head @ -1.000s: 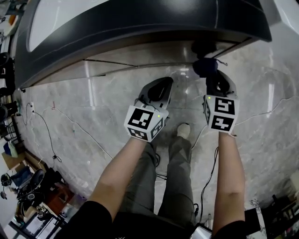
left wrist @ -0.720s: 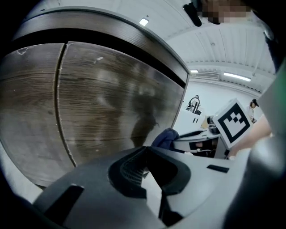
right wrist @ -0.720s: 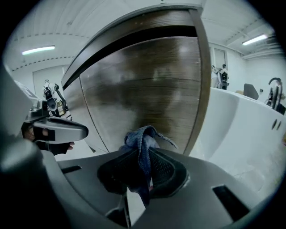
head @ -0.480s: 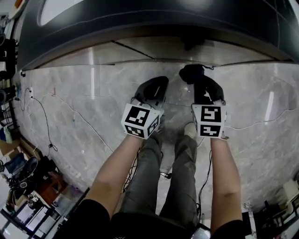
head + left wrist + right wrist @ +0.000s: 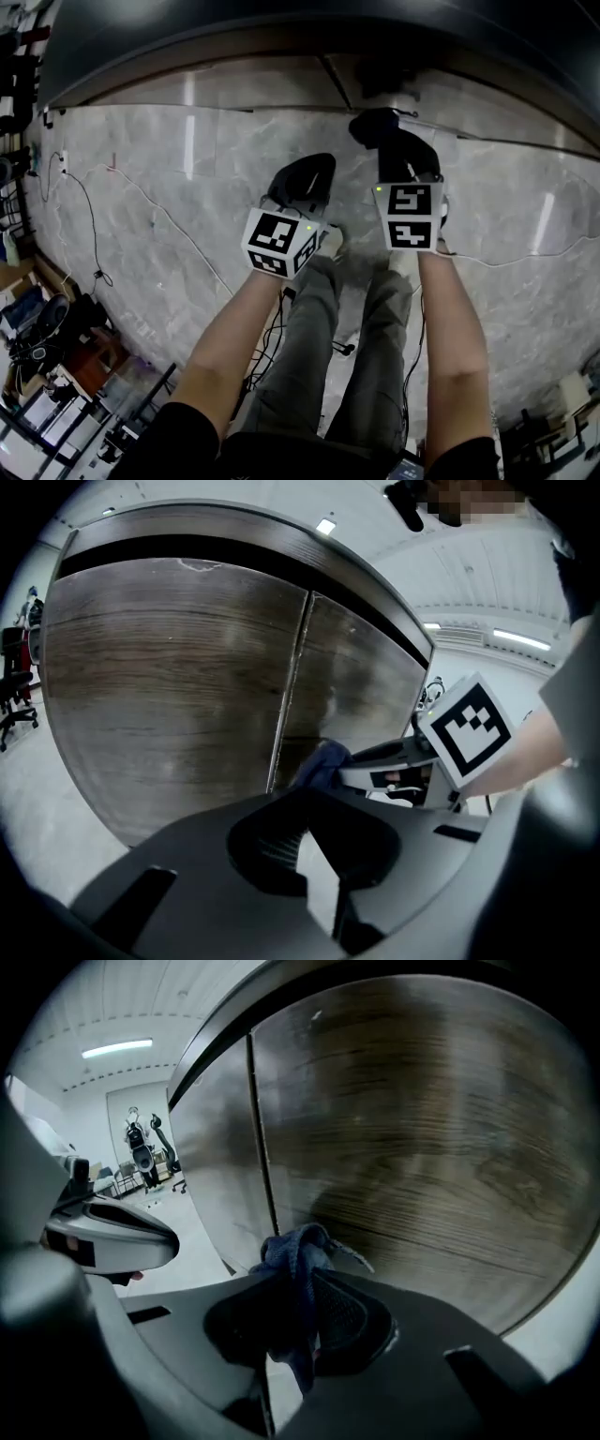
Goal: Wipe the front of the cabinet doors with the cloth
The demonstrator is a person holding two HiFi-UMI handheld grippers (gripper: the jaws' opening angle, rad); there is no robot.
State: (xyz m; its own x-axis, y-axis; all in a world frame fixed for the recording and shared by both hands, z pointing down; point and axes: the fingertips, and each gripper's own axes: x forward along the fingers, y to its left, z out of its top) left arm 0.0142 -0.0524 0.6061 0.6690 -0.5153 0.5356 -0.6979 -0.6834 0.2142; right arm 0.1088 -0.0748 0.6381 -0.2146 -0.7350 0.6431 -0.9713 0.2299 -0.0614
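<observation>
We see two cabinet doors, one (image 5: 169,686) at the left of the left gripper view and one (image 5: 361,682) to its right. Both are closed along a thin vertical seam, so the inside is hidden.

In the head view, two bare forearms reach up the frame over a pale marble floor (image 5: 141,216). The left gripper (image 5: 309,173) sits at centre, the right gripper (image 5: 398,150) just right of it and slightly higher.

The right gripper's jaws pinch the one dark blue cloth (image 5: 295,1251). It bunches above the tips and hangs down between them, near the foot of the doors by the seam. We cannot tell whether it touches the wood. The left gripper's jaws meet at the tips with nothing held.
</observation>
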